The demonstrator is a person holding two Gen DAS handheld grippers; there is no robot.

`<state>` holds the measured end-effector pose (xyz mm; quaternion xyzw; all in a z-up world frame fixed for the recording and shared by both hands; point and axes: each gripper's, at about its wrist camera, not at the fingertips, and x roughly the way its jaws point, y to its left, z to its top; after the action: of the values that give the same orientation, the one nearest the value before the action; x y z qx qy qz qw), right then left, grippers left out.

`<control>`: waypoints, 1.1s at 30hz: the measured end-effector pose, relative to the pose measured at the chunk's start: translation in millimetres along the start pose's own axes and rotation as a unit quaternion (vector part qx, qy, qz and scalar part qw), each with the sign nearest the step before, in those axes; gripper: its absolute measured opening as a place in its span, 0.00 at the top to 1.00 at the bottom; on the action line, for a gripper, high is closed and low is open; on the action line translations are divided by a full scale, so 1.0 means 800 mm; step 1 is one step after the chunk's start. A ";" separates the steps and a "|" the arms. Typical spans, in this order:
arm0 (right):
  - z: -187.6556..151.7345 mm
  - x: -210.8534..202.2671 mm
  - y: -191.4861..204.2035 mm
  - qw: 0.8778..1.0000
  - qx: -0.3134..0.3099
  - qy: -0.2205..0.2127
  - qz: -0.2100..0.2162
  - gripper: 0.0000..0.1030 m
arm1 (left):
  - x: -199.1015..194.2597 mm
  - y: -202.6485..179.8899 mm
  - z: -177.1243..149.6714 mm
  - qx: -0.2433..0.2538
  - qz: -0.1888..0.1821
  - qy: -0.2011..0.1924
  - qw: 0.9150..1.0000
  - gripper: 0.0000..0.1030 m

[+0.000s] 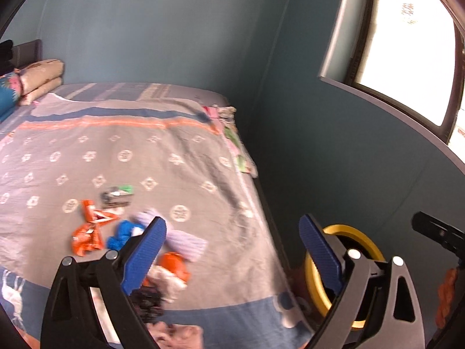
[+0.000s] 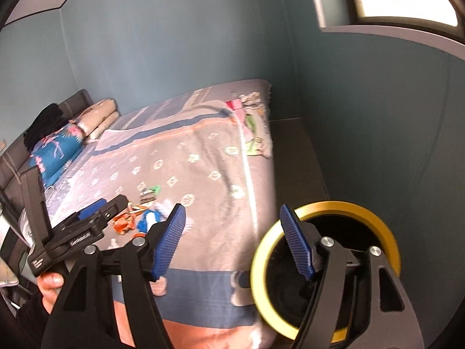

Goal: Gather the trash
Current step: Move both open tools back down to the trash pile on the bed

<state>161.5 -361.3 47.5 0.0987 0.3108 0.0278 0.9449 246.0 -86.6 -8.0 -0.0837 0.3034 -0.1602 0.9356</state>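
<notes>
Hovering between drops: left gripper (image 1: 232, 250) spread wide, nothing between the pads; right gripper (image 2: 232, 241) also parted and empty. Both sitting at the near right corner of the bed (image 1: 130, 151), beside the yellow-rimmed bin (image 2: 325, 264) on the floor to the right. Remaining trash lying in a cluster on the bedspread, near left: orange wrappers (image 1: 90, 226), blue crumpled piece (image 1: 123, 232), green-and-dark packet (image 1: 117, 195), pale tissue wad (image 1: 186, 241). Probably calling for a reach back left onto the cluster, closing on one piece. Blurred footage; folded pillows (image 1: 40, 81) at the far left, nothing blocking the path.
</notes>
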 end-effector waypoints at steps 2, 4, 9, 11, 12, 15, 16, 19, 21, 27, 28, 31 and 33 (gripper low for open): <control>-0.001 0.003 0.018 1.000 -0.007 0.003 0.012 0.36 | -0.005 0.021 0.002 -0.011 0.011 -0.002 1.000 0.13; -0.001 0.009 0.037 1.000 -0.018 0.006 0.019 0.36 | -0.007 0.041 0.005 -0.021 0.024 -0.002 0.999 0.12; -0.006 0.021 0.074 0.999 -0.038 0.014 0.036 0.36 | -0.010 0.094 0.010 -0.041 0.061 -0.004 0.997 0.12; -0.008 0.028 0.087 0.998 -0.044 0.020 0.044 0.36 | -0.011 0.112 0.010 -0.046 0.074 -0.005 0.996 0.12; -0.009 0.033 0.095 0.997 -0.047 0.024 0.048 0.36 | -0.010 0.120 0.010 -0.049 0.080 -0.005 0.996 0.12; -0.011 0.042 0.112 0.997 -0.053 0.031 0.054 0.36 | -0.007 0.147 0.009 -0.057 0.099 0.000 0.993 0.12; -0.013 0.046 0.118 0.996 -0.056 0.035 0.058 0.36 | -0.005 0.157 0.008 -0.059 0.107 0.002 0.992 0.12; -0.016 0.058 0.133 0.995 -0.063 0.043 0.064 0.36 | 0.001 0.174 0.007 -0.060 0.123 0.006 0.991 0.12; -0.018 0.067 0.140 0.994 -0.067 0.050 0.068 0.36 | 0.007 0.189 0.004 -0.065 0.133 0.010 0.989 0.12; -0.028 0.088 0.160 0.992 -0.076 0.066 0.080 0.36 | 0.024 0.226 -0.004 -0.079 0.154 0.022 0.985 0.12; -0.031 0.091 0.164 0.991 -0.077 0.069 0.082 0.36 | 0.027 0.229 -0.005 -0.079 0.157 0.023 0.984 0.12; -0.040 0.101 0.174 0.989 -0.083 0.079 0.090 0.36 | 0.038 0.243 -0.010 -0.079 0.168 0.030 0.982 0.12; -0.047 0.106 0.179 0.988 -0.084 0.084 0.094 0.36 | 0.047 0.254 -0.014 -0.084 0.175 0.036 0.980 0.12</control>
<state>208.7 -205.3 -1.9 0.0452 0.3749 0.1510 0.9136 318.4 89.6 -89.1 -0.1021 0.3596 0.0287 0.9270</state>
